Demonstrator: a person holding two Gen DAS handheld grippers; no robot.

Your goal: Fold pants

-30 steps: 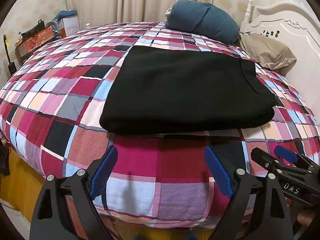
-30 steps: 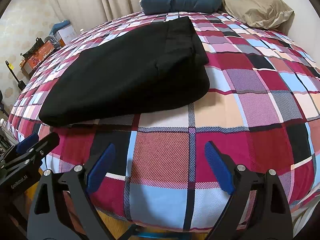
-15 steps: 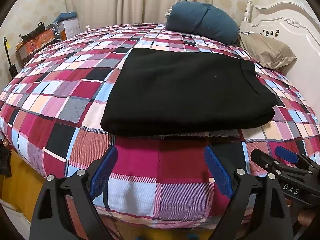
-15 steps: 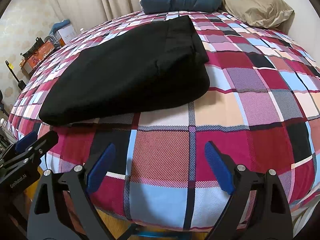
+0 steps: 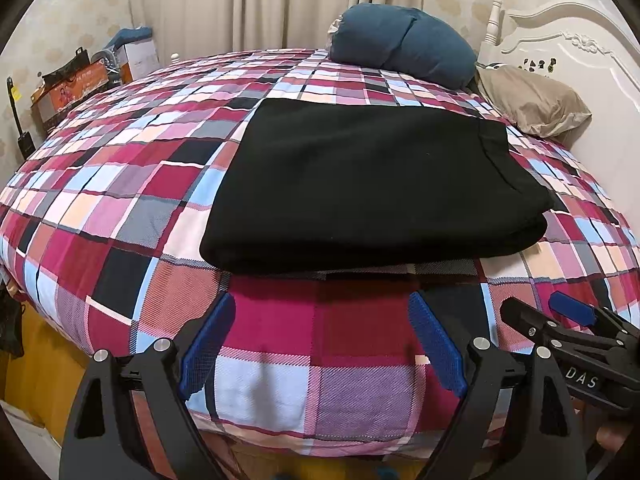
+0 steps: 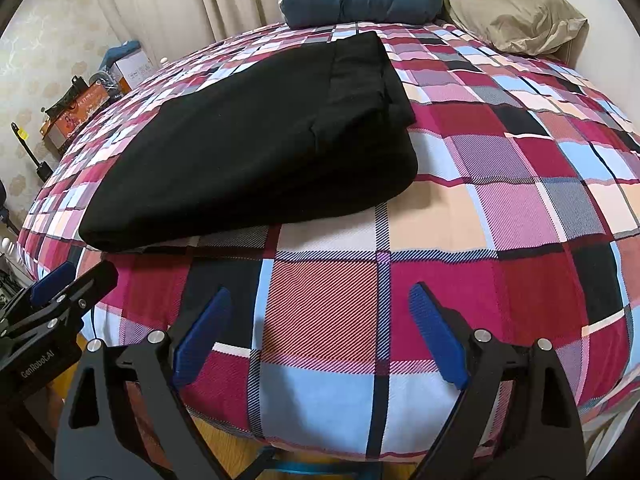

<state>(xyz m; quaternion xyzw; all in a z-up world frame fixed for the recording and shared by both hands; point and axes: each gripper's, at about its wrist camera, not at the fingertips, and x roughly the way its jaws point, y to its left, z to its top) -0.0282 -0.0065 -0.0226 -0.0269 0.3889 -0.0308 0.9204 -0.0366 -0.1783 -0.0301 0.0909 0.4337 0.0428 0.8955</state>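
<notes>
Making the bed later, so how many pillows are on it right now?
2. A blue pillow at the bed's far edge by the curtains, and a tan pillow right of it against the headboard. Others may lie out of view.

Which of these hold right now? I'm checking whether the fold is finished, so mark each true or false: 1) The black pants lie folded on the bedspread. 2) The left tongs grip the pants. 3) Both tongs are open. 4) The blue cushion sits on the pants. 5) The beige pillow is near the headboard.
1) True: the black pants lie folded on the plaid bedspread.
2) False: the left tongs hold nothing, short of the pants' near edge.
3) True: the right tongs stand open too, empty.
4) False: the blue cushion sits beyond the pants, apart from them.
5) True: the beige pillow lies by the white headboard.
</notes>
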